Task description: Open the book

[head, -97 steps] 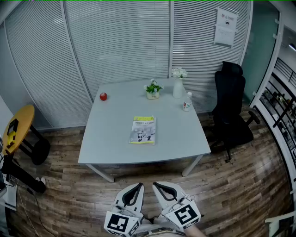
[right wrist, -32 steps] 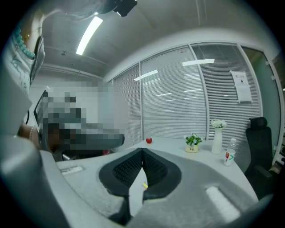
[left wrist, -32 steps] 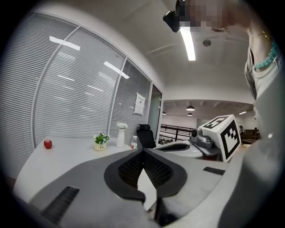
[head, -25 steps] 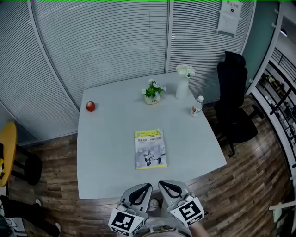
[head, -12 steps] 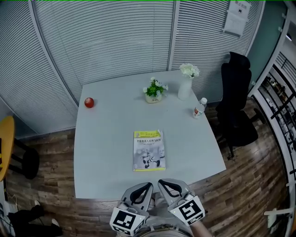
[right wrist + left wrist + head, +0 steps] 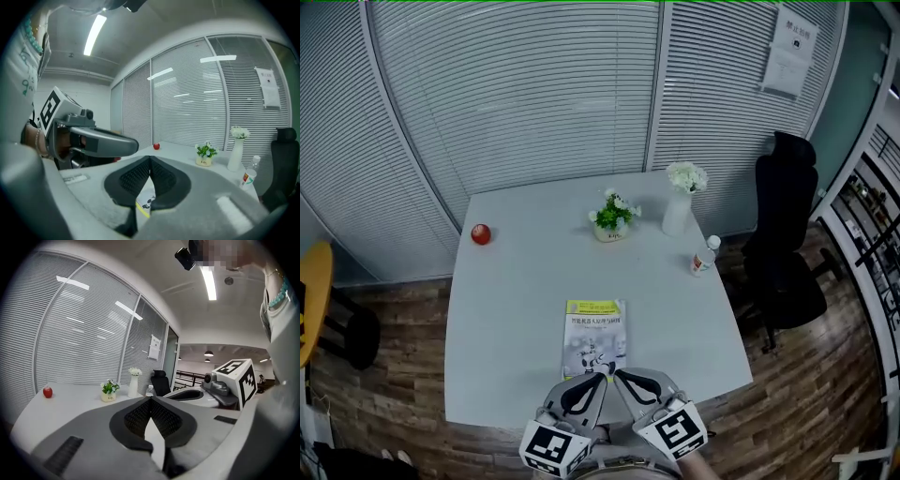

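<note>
One book (image 6: 594, 333), one apple (image 6: 481, 234), left gripper (image 6: 602, 378), right gripper (image 6: 619, 374), jaws together

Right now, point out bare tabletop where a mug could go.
Bare: the left side, from the apple to the near edge; also right of the book, nearer than the bottle. Crowded: the far right, with plant, vase, bottle.

Just ahead of the jaws, the thin rectangular paper book with a yellow-edged printed cover (image 6: 594, 339) lies on the smooth, matt pale-grey square table (image 6: 506, 309). The left gripper (image 6: 598, 380) and right gripper (image 6: 623, 377) have matt grey plastic shells and black pads (image 6: 140, 416) with a rough cross-hatched texture. Beneath them, the brown wood-plank floor (image 6: 787, 412) has a slight sheen.
</note>
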